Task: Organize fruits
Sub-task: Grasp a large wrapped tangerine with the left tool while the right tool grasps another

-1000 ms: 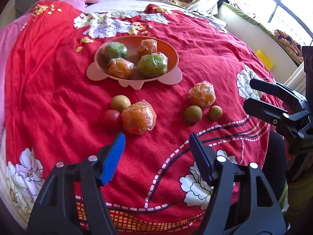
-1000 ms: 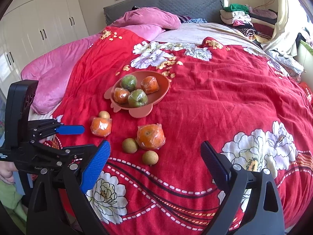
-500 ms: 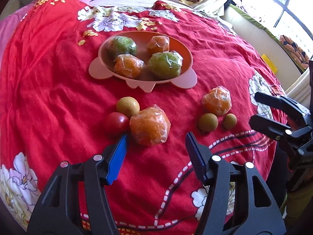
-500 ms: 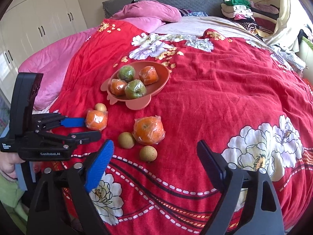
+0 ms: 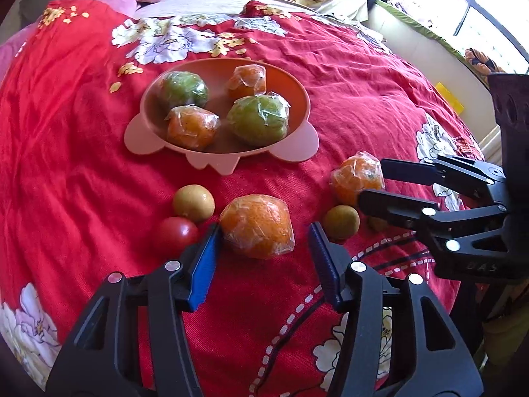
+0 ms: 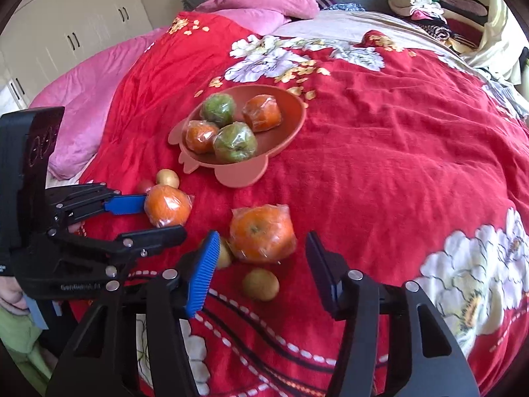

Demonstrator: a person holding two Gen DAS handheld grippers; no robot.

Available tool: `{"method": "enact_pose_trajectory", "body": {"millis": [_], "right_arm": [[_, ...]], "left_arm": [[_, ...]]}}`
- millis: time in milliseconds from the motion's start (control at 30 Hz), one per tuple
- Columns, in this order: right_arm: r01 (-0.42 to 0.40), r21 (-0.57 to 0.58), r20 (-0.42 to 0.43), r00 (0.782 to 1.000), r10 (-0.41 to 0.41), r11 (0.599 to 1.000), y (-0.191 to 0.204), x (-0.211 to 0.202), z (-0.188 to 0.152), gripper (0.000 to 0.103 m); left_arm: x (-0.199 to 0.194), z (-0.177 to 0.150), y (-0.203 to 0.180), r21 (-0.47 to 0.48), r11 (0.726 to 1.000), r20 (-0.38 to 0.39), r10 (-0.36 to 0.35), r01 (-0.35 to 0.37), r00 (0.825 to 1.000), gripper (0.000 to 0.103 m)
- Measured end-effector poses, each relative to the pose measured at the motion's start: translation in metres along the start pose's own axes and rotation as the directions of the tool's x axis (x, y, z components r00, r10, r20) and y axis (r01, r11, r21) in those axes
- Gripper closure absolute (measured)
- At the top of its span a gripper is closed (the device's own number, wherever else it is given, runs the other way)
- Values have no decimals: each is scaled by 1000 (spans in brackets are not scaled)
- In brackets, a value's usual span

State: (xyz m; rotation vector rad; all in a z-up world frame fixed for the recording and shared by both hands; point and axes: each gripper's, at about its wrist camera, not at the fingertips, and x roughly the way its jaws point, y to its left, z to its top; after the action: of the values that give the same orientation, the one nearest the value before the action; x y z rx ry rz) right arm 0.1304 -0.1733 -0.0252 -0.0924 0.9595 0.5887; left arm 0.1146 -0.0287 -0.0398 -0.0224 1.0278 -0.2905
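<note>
Our left claw (image 5: 263,235) is spread wide, its blue pads flanking the near side of a wrapped orange (image 5: 257,226) on the red bedspread (image 5: 66,165); the left pad seems to touch the wrapping, the right pad stands clear. Just left of that orange lie a red tomato (image 5: 175,235) and a small brown fruit (image 5: 193,202).

Our right claw (image 6: 263,248) is also wide, and holds nothing, set around the near side of a second wrapped orange (image 6: 262,233). One small brown fruit (image 6: 260,284) lies just in front of that orange, and another (image 6: 224,254) sits beside the left pad.

Farther up the bed we see the pink bowl (image 5: 299,99) holding two wrapped green fruits and two wrapped oranges. Pink pillows (image 6: 258,3) lie at the head of the bed.
</note>
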Motion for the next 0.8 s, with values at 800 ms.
{"method": "enact_pose_trajectory", "body": {"millis": [800], "right_arm": [[-32, 33, 9, 999, 31, 999, -4, 10, 1, 61]], "left_arm": [[13, 6, -4, 40, 998, -8, 39, -39, 999, 70]]}}
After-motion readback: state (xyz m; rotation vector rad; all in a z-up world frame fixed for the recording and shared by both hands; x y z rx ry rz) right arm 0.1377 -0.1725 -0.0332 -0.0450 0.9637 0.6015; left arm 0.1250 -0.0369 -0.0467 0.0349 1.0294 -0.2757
